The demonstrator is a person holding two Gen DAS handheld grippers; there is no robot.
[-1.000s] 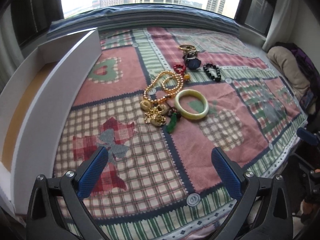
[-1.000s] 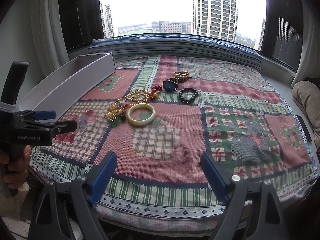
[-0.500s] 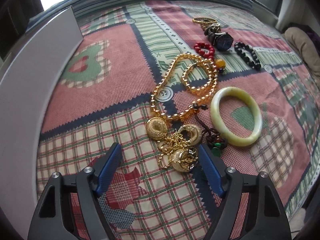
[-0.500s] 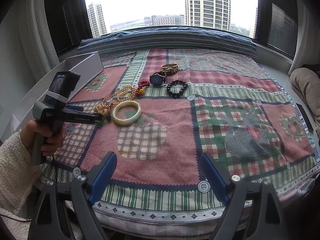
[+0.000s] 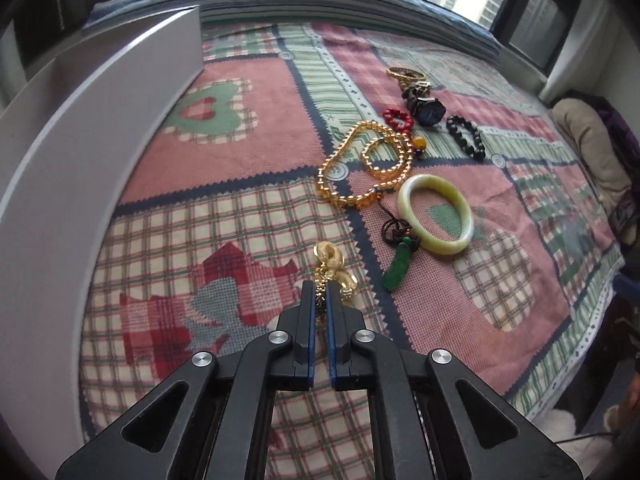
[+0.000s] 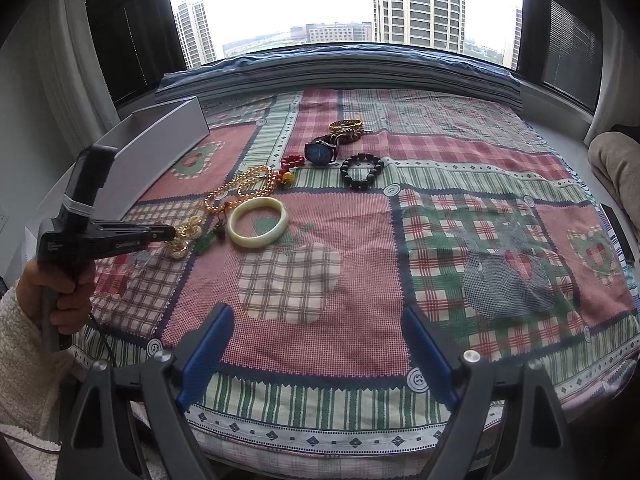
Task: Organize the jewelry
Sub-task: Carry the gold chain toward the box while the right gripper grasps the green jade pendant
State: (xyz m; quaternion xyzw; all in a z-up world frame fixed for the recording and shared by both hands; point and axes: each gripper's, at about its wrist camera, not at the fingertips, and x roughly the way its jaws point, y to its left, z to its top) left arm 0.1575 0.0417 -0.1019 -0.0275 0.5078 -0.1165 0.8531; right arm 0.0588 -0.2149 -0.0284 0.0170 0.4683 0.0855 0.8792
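My left gripper is shut on a gold chain piece with round gold charms, held just above the quilt; from the right wrist view it comes in from the left with the gold charms at its tip. Beyond lie a green pendant, a jade bangle, an amber bead necklace, a red bead ring, a watch, a black bead bracelet and a gold bangle. My right gripper stands open over the quilt's near edge, holding nothing.
A long white open box stands along the quilt's left side, also in the right wrist view. A patchwork quilt covers the surface. A person's hand in a fleece sleeve holds the left gripper. A window ledge runs behind.
The left gripper came down over the gold chain piece, shut on it and drew it away from the green pendant. The right gripper stayed open and barely shifted.
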